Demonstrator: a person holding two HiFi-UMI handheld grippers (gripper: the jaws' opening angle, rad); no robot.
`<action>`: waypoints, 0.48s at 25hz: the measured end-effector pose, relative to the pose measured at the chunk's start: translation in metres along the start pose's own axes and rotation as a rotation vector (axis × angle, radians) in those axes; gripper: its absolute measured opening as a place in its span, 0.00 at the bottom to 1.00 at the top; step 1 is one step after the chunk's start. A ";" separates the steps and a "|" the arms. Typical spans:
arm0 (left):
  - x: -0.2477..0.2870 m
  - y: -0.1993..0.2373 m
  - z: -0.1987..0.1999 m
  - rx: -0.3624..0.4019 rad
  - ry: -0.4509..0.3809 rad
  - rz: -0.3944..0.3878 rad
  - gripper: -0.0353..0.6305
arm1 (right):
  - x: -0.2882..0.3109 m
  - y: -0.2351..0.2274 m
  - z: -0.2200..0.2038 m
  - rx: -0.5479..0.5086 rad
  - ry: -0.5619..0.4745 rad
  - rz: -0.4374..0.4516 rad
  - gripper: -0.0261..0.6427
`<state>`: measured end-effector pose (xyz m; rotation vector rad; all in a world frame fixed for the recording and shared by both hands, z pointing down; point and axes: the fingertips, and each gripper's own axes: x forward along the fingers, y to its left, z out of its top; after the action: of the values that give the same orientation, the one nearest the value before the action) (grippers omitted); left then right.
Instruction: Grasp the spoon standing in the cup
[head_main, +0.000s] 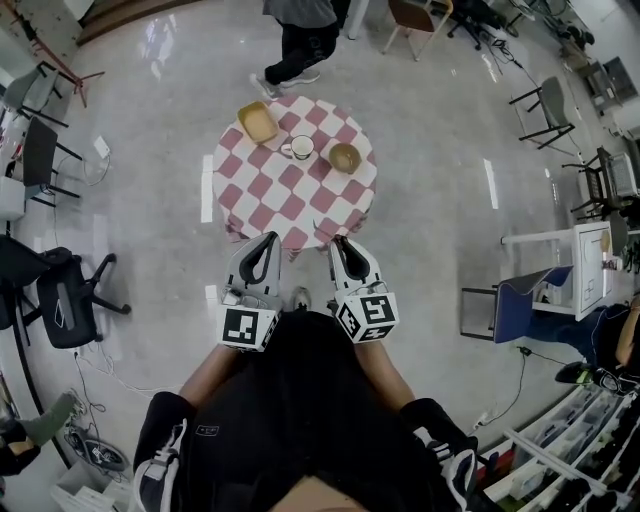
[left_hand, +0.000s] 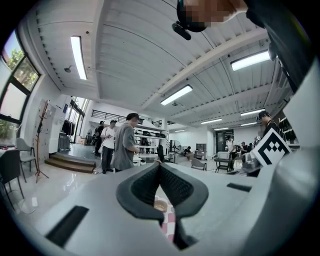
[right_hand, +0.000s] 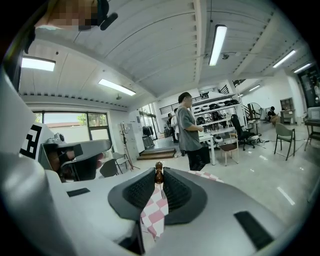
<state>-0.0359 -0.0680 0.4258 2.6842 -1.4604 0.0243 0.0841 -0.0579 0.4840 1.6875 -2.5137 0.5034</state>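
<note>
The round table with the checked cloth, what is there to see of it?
The round table is covered by a red-and-white checked fabric cloth that drapes over its edge and hides whatever holds it up. It stands on a glossy pale floor. Three things rest near its far side: a tan square basket, a white cup with a handle and a round wooden-looking bowl.

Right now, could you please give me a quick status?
Left hand-held gripper shut, right hand-held gripper slightly open, empty. Spoon in cup, untouched. Nothing in the way.
</note>
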 end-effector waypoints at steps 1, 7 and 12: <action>-0.001 0.002 0.001 0.000 -0.001 0.004 0.07 | 0.001 0.002 0.001 -0.005 0.000 0.001 0.14; -0.004 0.011 0.000 -0.006 -0.001 -0.008 0.07 | 0.008 0.008 0.005 -0.017 -0.004 -0.005 0.14; -0.006 0.017 -0.002 -0.016 0.000 -0.015 0.07 | 0.012 0.012 0.007 -0.014 -0.002 -0.008 0.14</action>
<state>-0.0533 -0.0721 0.4290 2.6822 -1.4341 0.0112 0.0695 -0.0670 0.4772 1.6934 -2.5054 0.4822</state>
